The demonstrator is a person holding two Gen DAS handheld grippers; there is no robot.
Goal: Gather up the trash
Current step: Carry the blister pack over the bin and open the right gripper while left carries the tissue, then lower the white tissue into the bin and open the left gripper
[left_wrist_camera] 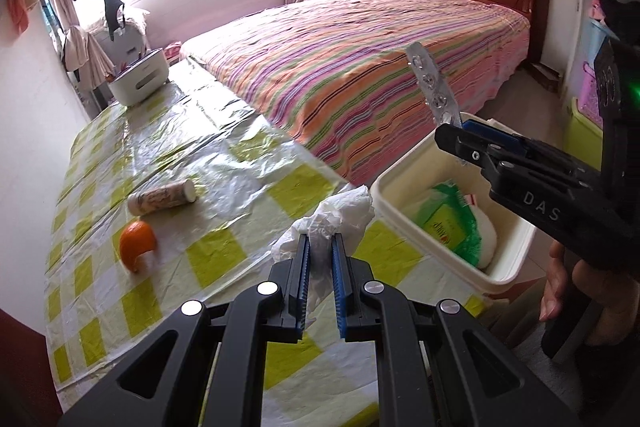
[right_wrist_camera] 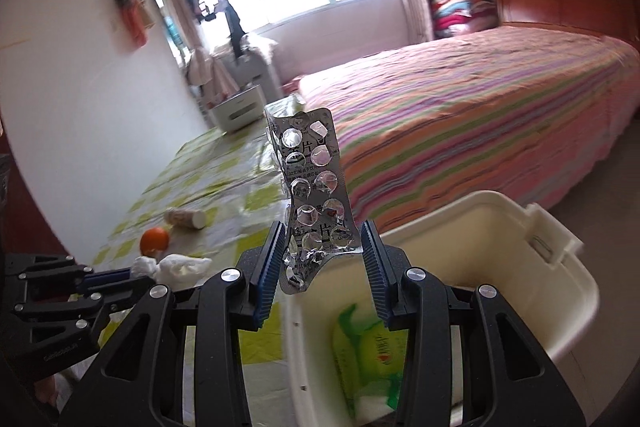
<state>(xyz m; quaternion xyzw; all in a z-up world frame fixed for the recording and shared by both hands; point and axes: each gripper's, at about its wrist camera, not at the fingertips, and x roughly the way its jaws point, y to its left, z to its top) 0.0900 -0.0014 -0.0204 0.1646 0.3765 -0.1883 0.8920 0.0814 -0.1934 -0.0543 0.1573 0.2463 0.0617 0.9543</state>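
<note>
Two fingers (right_wrist_camera: 267, 269) pinching blister pack (right_wrist_camera: 314, 195) — above bin (right_wrist_camera: 560, 291)

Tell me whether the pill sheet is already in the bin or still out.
Still out. The pill sheet stands upright, clamped in the right gripper above the near rim of the bin, not inside it.

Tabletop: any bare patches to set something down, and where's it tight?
Free: the wide stretch of table between the lying tube and the far white basket, and the checked patch between the orange peel and the left gripper. Crowded: the near corner, where both grippers, the crumpled tissue and the cream bin meet.
</note>
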